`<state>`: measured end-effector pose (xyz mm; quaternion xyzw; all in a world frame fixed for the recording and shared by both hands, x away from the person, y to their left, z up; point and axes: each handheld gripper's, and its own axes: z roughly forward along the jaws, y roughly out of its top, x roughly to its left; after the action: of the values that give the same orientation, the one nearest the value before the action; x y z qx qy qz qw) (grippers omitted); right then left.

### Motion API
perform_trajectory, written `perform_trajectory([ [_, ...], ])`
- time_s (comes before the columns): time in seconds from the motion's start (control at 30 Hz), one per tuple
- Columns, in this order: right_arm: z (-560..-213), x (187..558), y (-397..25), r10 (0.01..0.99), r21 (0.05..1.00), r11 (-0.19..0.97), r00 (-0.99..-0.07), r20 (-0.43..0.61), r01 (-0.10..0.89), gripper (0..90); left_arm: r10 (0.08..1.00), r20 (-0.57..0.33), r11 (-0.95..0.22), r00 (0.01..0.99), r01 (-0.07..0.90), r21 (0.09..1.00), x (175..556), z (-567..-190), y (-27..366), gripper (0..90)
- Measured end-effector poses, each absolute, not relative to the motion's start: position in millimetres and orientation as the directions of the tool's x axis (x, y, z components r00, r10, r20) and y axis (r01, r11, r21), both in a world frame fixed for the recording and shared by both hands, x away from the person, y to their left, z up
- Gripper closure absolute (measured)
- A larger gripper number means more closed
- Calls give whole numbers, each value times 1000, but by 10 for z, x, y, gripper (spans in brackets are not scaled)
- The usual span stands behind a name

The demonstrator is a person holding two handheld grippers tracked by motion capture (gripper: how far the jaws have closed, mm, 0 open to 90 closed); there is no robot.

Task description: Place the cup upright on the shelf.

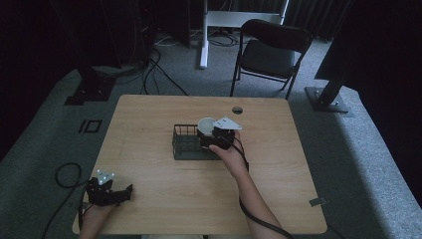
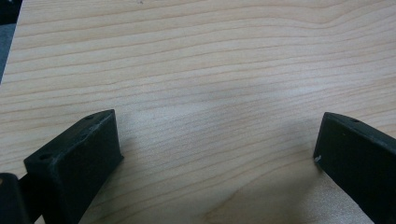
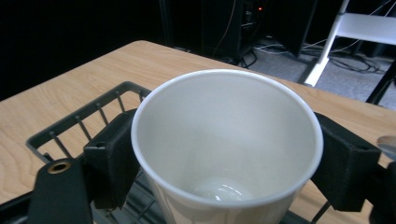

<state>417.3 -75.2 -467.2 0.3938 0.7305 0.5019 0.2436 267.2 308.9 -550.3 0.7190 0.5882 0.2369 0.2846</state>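
A white paper cup [image 3: 224, 149] stands upright between the jaws of my right gripper [image 3: 224, 163], which is shut on its sides. In the high view the white cup [image 1: 205, 122] is held over the right end of a black wire basket [image 1: 185, 143] at the table's middle, with the right gripper [image 1: 211, 135] around it. My left gripper [image 1: 130, 190] rests near the table's front left corner, jaws wide open. In the left gripper view the left gripper [image 2: 217, 144] has only bare wood between its fingers.
The wooden table [image 1: 149, 199] has a round cable hole [image 1: 237, 109] at its far right. A black folding chair [image 1: 271, 50] and a white desk leg [image 1: 204, 40] stand behind it. Cables lie on the grey floor [image 1: 45, 149].
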Motion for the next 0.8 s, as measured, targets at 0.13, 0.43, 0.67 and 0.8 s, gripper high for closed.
perform_trajectory([
  [0.13,-4661,4156,-779,811,927,172,-582,58,332,127,981,6,-146,196,711,688,2672,-5503,3089,7],
  [0.43,-4604,4079,-874,805,932,169,-591,57,320,127,981,6,-146,196,711,688,2672,-5503,3089,7],
  [0.67,-4606,4005,-969,802,935,158,-594,66,317,128,981,6,-146,196,711,688,2672,-5503,3089,7],
  [0.8,-4609,3967,-1023,803,935,167,-594,56,313,128,981,6,-146,196,711,688,2672,-5503,3089,7],
])
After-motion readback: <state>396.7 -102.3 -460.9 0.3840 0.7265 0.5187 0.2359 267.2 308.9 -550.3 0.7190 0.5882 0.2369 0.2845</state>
